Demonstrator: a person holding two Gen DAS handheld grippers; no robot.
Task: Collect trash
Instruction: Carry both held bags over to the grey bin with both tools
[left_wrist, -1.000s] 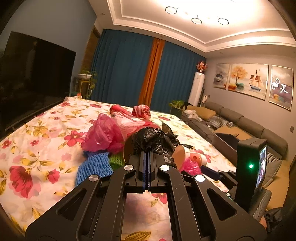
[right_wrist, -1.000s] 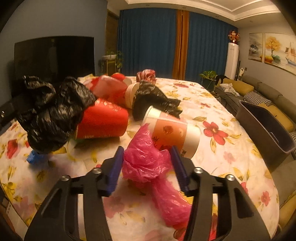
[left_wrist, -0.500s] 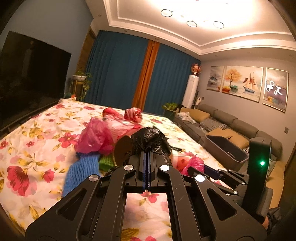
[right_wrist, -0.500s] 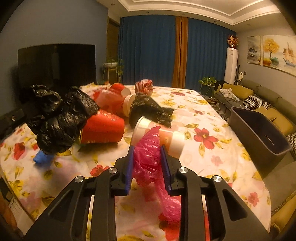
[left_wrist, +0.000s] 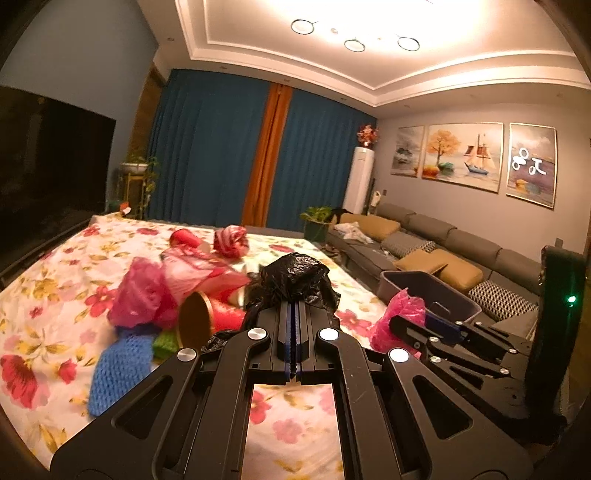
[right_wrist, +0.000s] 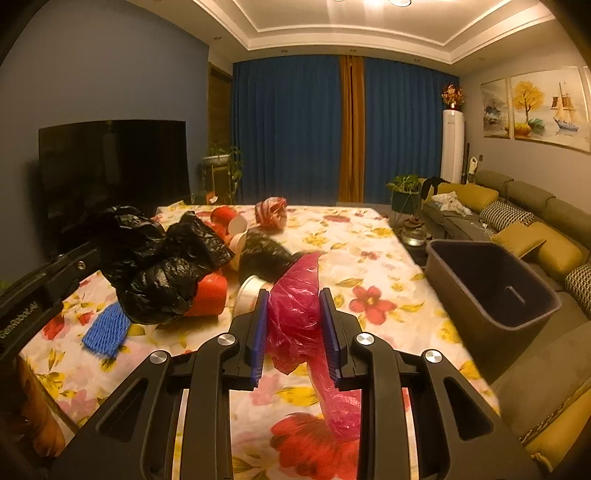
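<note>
My left gripper (left_wrist: 294, 321) is shut on a crumpled black plastic bag (left_wrist: 295, 277), which hangs above the flowered table; the same bag (right_wrist: 162, 273) shows at the left of the right wrist view. My right gripper (right_wrist: 294, 295) is shut on a pink plastic bag (right_wrist: 295, 325), whose tail hangs down below the blue pads (right_wrist: 258, 325). In the left wrist view the right gripper (left_wrist: 417, 321) and its pink bag (left_wrist: 399, 310) sit to the right, close to a dark grey bin (left_wrist: 428, 291). The bin (right_wrist: 491, 288) stands open at the table's right edge.
More trash lies on the flowered tablecloth (right_wrist: 369, 258): a red cup (right_wrist: 208, 295), a white-rimmed cup (right_wrist: 249, 295), another black bag (right_wrist: 262, 254), a blue foam net (right_wrist: 107, 328), a striped bag (right_wrist: 271, 214). A sofa (right_wrist: 524, 206) runs along the right, a TV (right_wrist: 110, 173) on the left.
The right jaws closed onto the pink bag and lifted it off the table. The left gripper rose too, carrying the black bag. Both views now look higher over the table.
</note>
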